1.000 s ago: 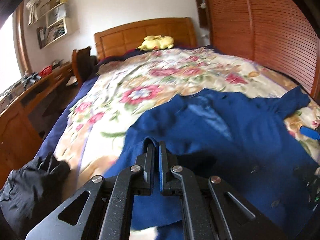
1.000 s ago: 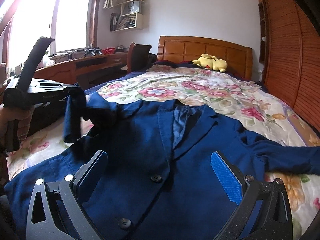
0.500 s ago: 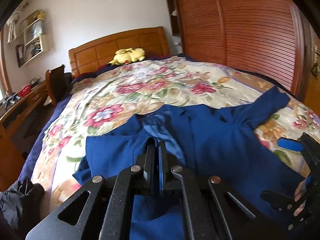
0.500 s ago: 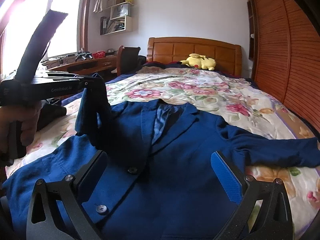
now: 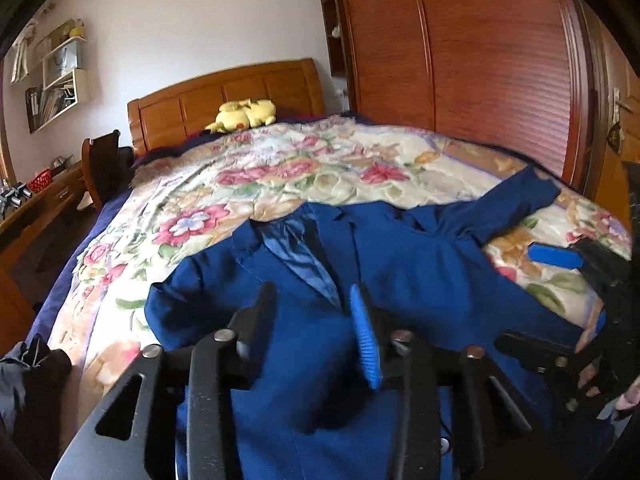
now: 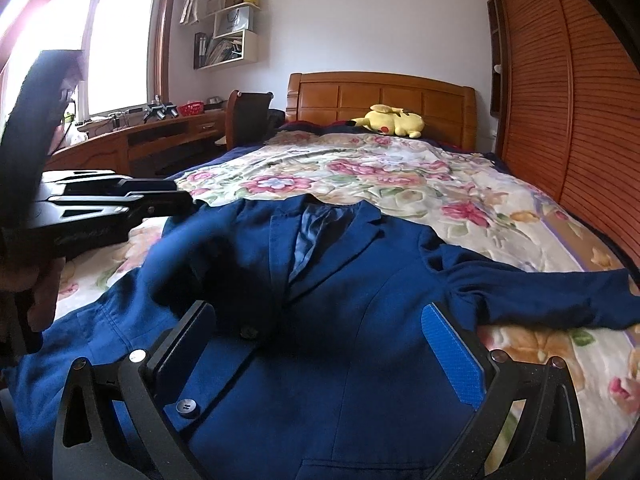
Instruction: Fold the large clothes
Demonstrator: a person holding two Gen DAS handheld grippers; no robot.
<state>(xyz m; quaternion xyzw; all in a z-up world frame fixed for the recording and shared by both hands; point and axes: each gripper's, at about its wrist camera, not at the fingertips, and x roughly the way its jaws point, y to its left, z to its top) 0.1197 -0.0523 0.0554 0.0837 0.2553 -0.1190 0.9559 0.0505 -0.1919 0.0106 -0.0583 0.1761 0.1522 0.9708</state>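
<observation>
A navy blue blazer (image 6: 340, 320) lies face up on the floral bedspread (image 6: 380, 176), collar toward the headboard. Its left sleeve (image 6: 192, 248) lies folded across the chest. Its right sleeve (image 6: 552, 296) stretches out toward the wardrobe side. In the left wrist view the blazer (image 5: 380, 272) fills the near half of the bed. My left gripper (image 5: 312, 320) is open and empty just above the folded sleeve; it also shows in the right wrist view (image 6: 120, 204). My right gripper (image 6: 320, 344) is open and empty above the blazer's front, and also shows at the right edge of the left wrist view (image 5: 572, 264).
A yellow plush toy (image 6: 388, 120) lies by the wooden headboard (image 6: 380, 96). A slatted wooden wardrobe (image 6: 568, 92) stands along the bed's right side. A desk (image 6: 140, 140) and chair (image 6: 248, 116) stand at the left. A dark garment (image 5: 28, 376) lies beside the bed.
My left gripper carried the left sleeve across the blazer's chest, then opened and let it go. My right gripper stayed open and shifted slightly over the blazer.
</observation>
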